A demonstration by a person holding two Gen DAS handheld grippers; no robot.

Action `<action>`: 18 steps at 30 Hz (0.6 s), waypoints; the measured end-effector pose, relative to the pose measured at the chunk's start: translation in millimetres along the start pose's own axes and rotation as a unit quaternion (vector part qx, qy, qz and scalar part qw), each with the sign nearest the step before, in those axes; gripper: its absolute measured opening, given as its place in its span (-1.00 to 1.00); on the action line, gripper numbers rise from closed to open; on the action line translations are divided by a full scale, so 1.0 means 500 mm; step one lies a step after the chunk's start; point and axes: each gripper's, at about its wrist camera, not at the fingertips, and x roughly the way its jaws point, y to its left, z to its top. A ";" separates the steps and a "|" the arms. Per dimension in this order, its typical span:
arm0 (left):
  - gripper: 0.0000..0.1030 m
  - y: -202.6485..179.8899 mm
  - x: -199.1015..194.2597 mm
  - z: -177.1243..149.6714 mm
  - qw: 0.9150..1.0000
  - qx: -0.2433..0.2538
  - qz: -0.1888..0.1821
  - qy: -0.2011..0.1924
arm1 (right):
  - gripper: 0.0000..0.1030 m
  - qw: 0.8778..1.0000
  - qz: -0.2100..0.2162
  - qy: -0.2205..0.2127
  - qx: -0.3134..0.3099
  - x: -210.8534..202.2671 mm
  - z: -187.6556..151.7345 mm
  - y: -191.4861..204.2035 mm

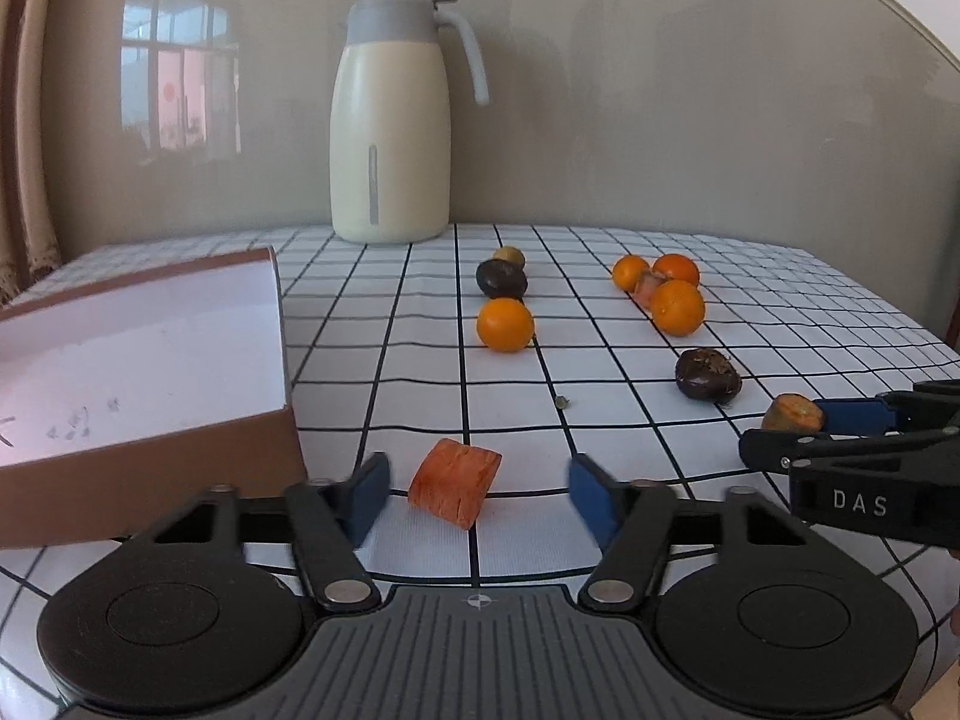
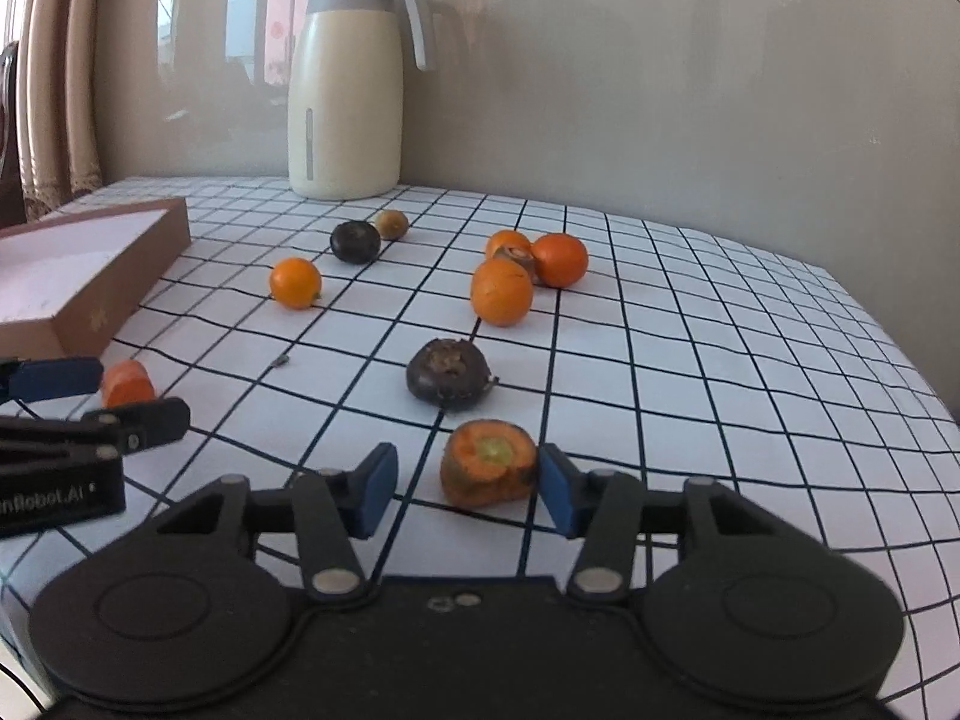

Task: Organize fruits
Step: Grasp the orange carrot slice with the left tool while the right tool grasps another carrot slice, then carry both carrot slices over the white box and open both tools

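My left gripper (image 1: 477, 495) is open, with an orange carrot chunk (image 1: 455, 482) lying on the cloth between its blue pads. My right gripper (image 2: 468, 489) is open around a carrot top piece (image 2: 489, 471), whose right side touches the right pad (image 2: 555, 495). In the left wrist view the right gripper (image 1: 786, 426) shows at the right edge with that piece (image 1: 792, 414). Several oranges (image 2: 501, 291) and dark round fruits (image 2: 447, 372) lie scattered on the cloth. An open brown box (image 1: 144, 360) with a white inside stands at left.
A cream thermos jug (image 1: 390, 120) stands at the back by the wall. The table has a white cloth with a black grid (image 2: 720, 360). A small dark crumb (image 1: 562, 402) lies mid-table. A curtain (image 2: 54, 90) hangs at the far left.
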 end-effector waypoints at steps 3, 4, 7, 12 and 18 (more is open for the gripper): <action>-0.21 0.001 0.009 0.000 1.000 0.001 0.003 0.005 | -0.24 1.000 -0.002 -0.002 -0.001 0.001 -0.001 0.002; -0.36 -0.001 0.009 0.000 1.000 0.006 0.011 0.005 | -0.30 1.000 -0.003 -0.002 -0.001 0.002 -0.001 0.002; -0.37 0.002 0.006 -0.002 1.000 0.005 0.008 0.005 | -0.49 1.000 -0.004 -0.004 0.002 0.002 -0.001 -0.002; -0.38 -0.001 0.003 -0.004 1.000 0.015 0.007 0.004 | -0.49 1.000 -0.004 -0.008 0.003 0.001 -0.003 -0.003; -0.39 -0.006 -0.015 -0.002 1.000 0.020 0.002 -0.010 | -0.50 1.000 0.004 -0.014 0.015 -0.010 0.001 -0.004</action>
